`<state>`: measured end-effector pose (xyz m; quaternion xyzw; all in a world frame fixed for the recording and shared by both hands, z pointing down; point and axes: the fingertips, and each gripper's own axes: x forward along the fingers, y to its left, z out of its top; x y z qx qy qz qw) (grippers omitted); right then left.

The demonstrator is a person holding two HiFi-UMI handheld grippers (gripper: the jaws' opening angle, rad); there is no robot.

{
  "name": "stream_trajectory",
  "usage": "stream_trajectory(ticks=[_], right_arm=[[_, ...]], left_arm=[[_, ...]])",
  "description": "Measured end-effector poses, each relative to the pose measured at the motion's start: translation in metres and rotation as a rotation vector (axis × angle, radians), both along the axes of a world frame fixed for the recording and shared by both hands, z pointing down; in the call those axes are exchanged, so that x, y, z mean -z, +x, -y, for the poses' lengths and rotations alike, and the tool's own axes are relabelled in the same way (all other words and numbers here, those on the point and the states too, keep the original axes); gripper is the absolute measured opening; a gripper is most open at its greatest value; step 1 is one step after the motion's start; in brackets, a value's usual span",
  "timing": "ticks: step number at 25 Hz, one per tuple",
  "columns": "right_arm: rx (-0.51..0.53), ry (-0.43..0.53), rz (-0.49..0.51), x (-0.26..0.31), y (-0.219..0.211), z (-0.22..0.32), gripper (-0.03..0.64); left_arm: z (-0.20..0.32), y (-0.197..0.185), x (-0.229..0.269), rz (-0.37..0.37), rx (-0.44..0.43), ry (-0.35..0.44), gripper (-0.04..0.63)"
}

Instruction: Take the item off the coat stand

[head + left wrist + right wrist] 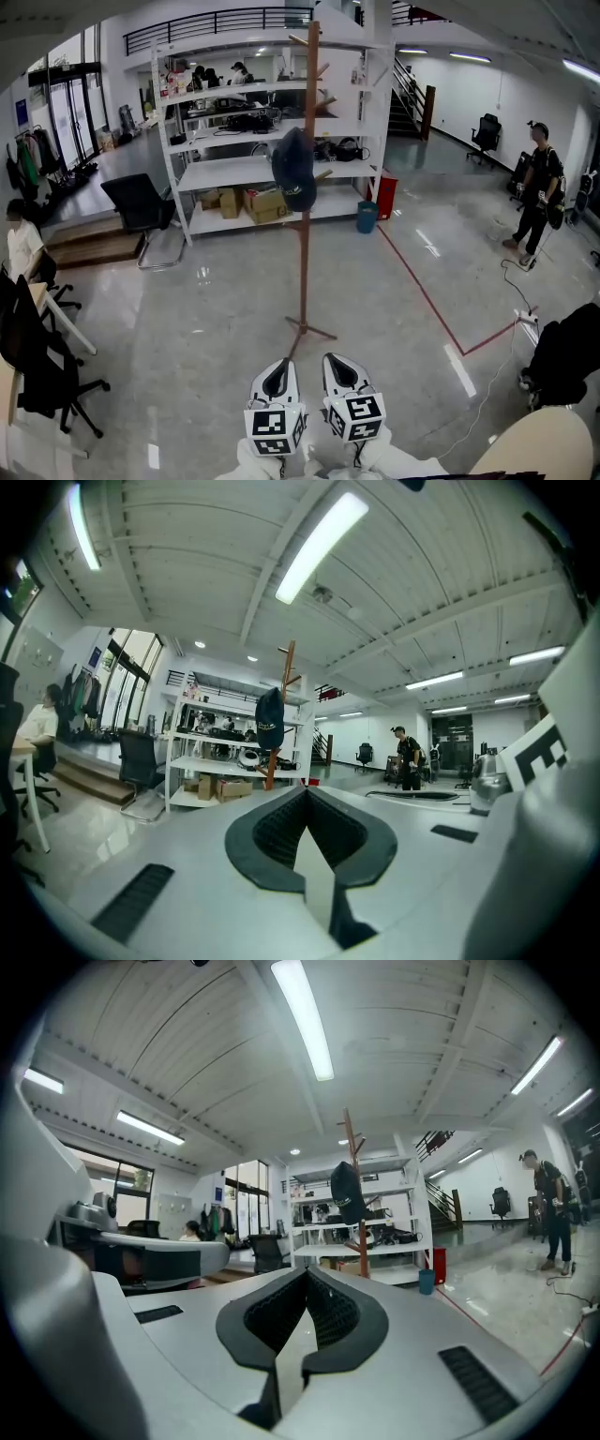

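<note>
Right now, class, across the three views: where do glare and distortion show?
Head view: light glares off the glossy floor, and straight edges bow. Left gripper view: the strip light blows out white. Right gripper view: the cap reads as a dark silhouette.

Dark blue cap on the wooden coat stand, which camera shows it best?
The head view: the dark blue cap looks largest there, on the wooden coat stand. Both gripper views show it small and distant.

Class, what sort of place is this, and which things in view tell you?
Probably an open-plan workshop or lab office: white storage shelves stacked with boxes, a black office chair, and a staircase up to a railed mezzanine.
</note>
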<state>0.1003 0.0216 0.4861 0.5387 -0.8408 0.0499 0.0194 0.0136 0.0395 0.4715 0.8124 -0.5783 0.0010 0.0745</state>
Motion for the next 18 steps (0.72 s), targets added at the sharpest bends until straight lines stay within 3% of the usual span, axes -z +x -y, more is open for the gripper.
stream_trajectory(ticks=[18], right_arm=[[0.026, -0.029, 0.019, -0.012, 0.012, 0.041, 0.009]], left_arm=[[0.041, 0.01, -0.013, 0.01, 0.015, -0.034, 0.0]])
